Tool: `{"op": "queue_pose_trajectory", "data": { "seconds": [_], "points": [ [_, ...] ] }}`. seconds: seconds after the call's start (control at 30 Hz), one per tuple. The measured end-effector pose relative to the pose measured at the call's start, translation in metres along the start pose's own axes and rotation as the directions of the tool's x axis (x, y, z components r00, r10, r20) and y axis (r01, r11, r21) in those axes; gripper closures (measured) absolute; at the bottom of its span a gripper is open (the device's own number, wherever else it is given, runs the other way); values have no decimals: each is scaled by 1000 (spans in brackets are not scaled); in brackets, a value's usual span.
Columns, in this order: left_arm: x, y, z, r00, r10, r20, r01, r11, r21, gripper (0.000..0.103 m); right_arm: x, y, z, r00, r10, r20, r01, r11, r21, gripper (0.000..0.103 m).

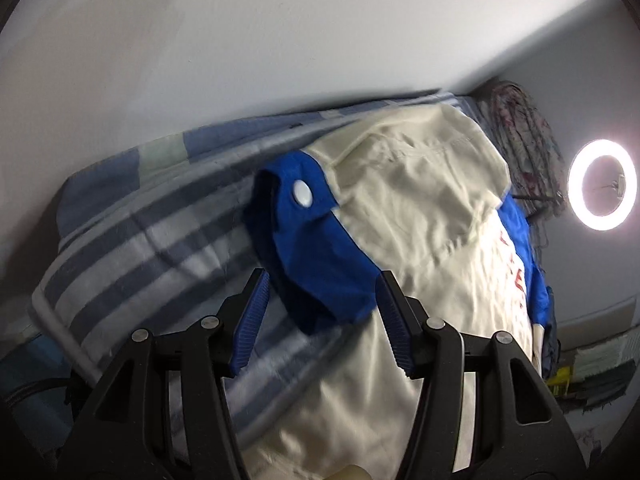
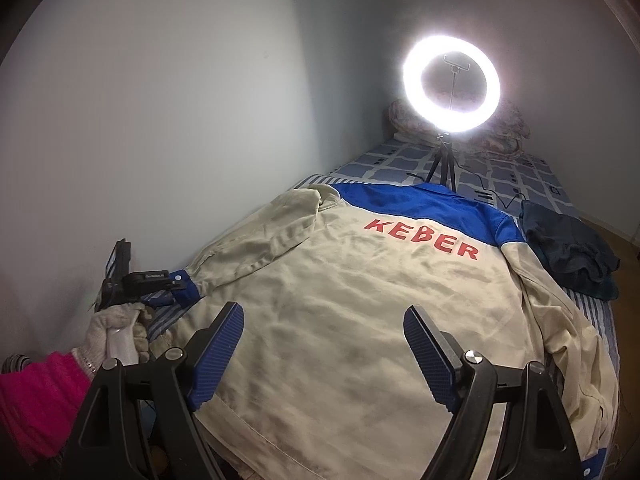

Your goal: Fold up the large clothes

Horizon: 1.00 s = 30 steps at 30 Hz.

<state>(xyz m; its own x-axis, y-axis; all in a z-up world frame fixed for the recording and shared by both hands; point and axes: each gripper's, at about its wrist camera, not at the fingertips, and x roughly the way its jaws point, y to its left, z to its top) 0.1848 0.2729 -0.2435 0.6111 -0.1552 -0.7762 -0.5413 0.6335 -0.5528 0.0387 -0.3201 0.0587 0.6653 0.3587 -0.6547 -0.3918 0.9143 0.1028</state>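
Cream cloth with a blue yoke and red letters: the jacket (image 2: pixel 340 312) lies back-up and spread flat on the bed (image 2: pixel 508 168), so the folding seems to be only at its beginning. One sleeve (image 2: pixel 256 248) is laid along the body on the wall side; the other sleeve and the body are still not folded, as far as I can judge. The left gripper (image 1: pixel 320 312) has its jaws half apart around the blue cuff (image 1: pixel 312 240), not yet pressing it. The right gripper (image 2: pixel 324 344) hangs wide over the lower back, holding nothing. The bed has a striped and checked blue sheet. A ring lamp (image 2: pixel 451 84) stands on it, dark clothes (image 2: pixel 568 252) lie beside, and a plain pale wall (image 2: pixel 160 120) runs along.
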Motion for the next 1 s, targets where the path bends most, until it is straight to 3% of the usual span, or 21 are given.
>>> {"op": "queue_pose_trajectory", "data": {
  "seconds": [0.13, 0.23, 0.27, 0.33, 0.37, 0.53, 0.67, 0.77, 0.87, 1.0],
  "points": [
    [6, 5, 9, 1000, 4, 27, -3, 999, -38, 47, 3, 0, -1, 1000, 6, -8, -6, 1000, 2, 19],
    [9, -1, 14, 998, 36, 55, -36, 999, -3, 47, 8, 1, -1, 1000, 13, -21, -13, 1000, -1, 19],
    [10, -5, 16, 996, 55, 70, -57, 998, 27, 51, 10, 2, -2, 1000, 15, -25, -15, 1000, -4, 19],
    [9, -14, 15, 993, 80, 86, -86, 994, 67, 87, 15, 3, -3, 999, 16, -37, -16, 1000, -13, 19],
    [9, -19, 15, 991, 89, 99, -98, 991, 91, 97, 17, 4, -4, 999, 16, -42, -16, 1000, -17, 19],
    [-20, -52, 12, 971, 84, 222, -136, 963, 231, 103, 29, 3, -6, 997, 16, -77, -16, 1000, -10, 21],
    [-58, -94, 4, 954, 46, 296, -167, 901, 399, 103, 41, -4, -1, 995, 29, -99, -27, 999, 28, 32],
    [-86, -125, -1, 946, 20, 323, -197, 828, 526, 103, 54, -12, 6, 993, 27, -114, -21, 998, 60, 42],
    [-109, -144, 0, 935, -4, 354, -219, 779, 588, 103, 76, -21, 20, 991, 42, -129, -32, 997, 76, 54],
    [-128, -157, -4, 922, -39, 385, -238, 728, 643, 103, 119, -17, 45, 985, 77, -151, -72, 997, 38, 55]
  ]
}}
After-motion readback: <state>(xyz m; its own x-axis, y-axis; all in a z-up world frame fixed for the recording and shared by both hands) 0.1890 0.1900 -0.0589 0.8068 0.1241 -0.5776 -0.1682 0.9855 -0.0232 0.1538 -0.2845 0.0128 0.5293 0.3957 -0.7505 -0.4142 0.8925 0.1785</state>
